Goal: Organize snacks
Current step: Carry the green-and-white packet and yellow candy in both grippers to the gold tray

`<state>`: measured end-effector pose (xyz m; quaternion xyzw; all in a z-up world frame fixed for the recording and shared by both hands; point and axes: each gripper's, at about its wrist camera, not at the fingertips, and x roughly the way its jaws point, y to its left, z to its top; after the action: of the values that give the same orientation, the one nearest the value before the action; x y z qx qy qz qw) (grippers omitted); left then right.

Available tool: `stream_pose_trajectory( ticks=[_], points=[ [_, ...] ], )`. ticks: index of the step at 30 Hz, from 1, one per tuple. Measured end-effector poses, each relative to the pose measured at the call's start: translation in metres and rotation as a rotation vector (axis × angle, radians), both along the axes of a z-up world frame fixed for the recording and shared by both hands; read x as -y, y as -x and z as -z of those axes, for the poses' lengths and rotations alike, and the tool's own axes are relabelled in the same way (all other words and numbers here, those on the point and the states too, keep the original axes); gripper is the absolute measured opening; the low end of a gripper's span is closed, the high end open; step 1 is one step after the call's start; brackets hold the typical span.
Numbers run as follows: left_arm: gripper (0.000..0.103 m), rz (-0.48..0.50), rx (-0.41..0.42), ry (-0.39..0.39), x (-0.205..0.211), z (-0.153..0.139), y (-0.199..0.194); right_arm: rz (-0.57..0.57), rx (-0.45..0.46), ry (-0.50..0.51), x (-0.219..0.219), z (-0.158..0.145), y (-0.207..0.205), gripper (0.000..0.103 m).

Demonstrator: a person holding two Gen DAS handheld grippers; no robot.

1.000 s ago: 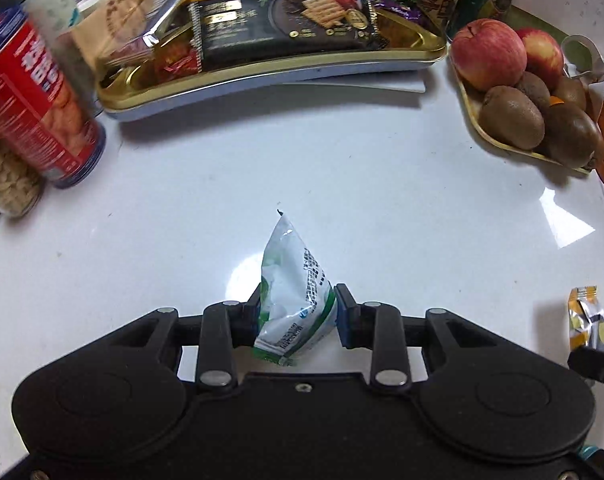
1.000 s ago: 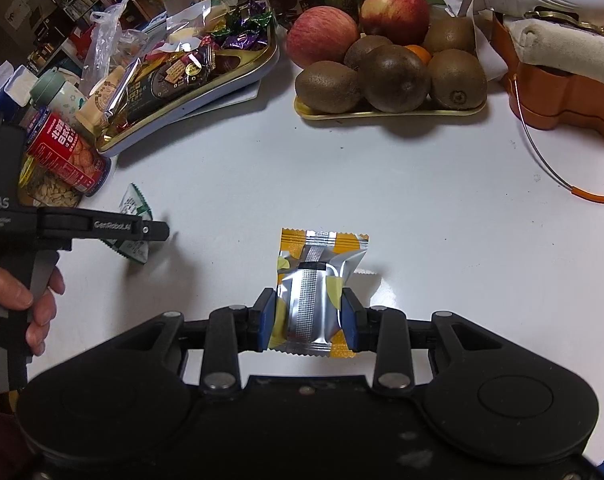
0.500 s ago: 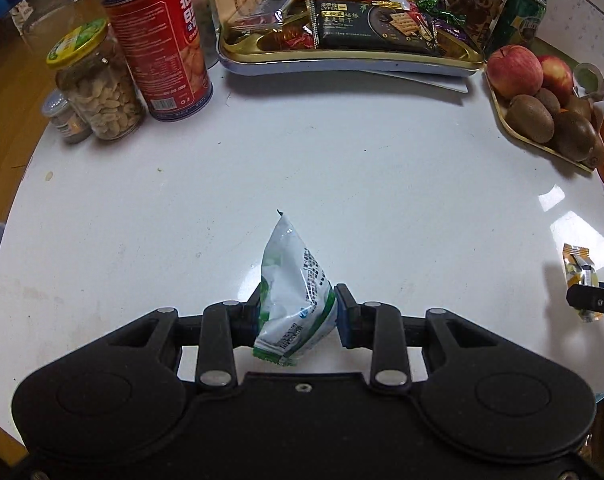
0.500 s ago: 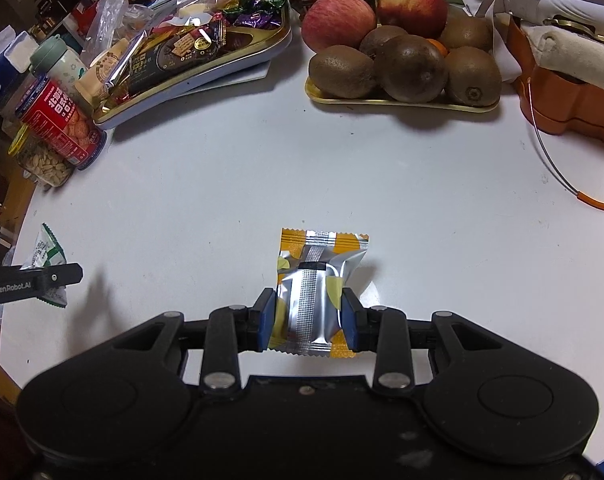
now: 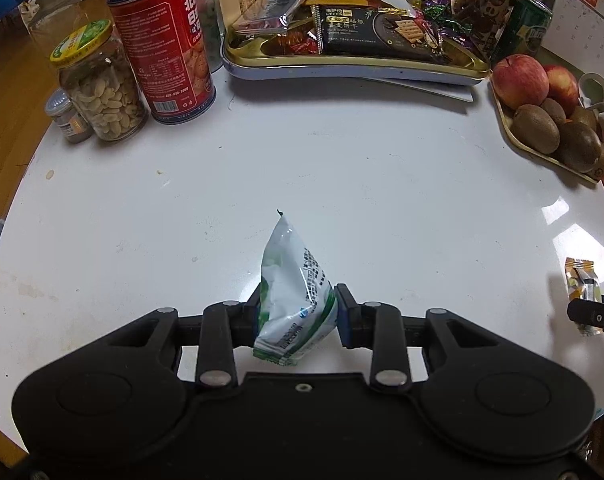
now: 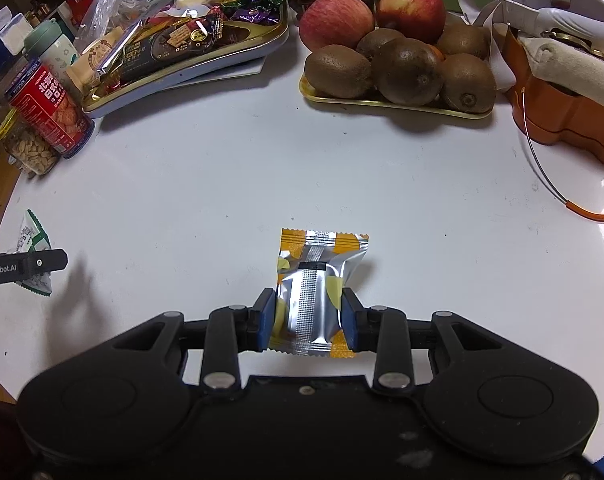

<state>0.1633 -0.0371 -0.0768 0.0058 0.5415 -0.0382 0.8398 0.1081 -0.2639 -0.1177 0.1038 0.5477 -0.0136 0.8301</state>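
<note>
While fingers pinch green packet, right fingers clamp orange packet.

snack tray behind, tin left, fruit plate right

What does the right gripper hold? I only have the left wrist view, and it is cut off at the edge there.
Observer: The right gripper is shut on an orange and silver packet, clamped at its lower half.
Operator: Which face of the packet shows?
Observer: The back: a crimped silver seam runs down its middle.
Operator: What sits right of the fruit tray? My view crops it.
Observer: An orange holder with a rolled cream cloth on top, and a thin wire handle arcing over the white table.
</note>
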Motion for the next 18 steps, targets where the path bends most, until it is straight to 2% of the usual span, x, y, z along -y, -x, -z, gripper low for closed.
stream_pose_trajectory(
  ticks=[13, 18],
  points=[
    [0.042, 0.025, 0.055, -0.043, 0.008, -0.01, 0.014, 0.001, 0.033, 0.012, -0.003, -0.009, 0.01, 0.036],
    [0.042, 0.012, 0.048, -0.027, 0.005, -0.009, 0.026, 0.011, 0.063, 0.019, -0.001, -0.021, 0.02, 0.036]
  ],
)
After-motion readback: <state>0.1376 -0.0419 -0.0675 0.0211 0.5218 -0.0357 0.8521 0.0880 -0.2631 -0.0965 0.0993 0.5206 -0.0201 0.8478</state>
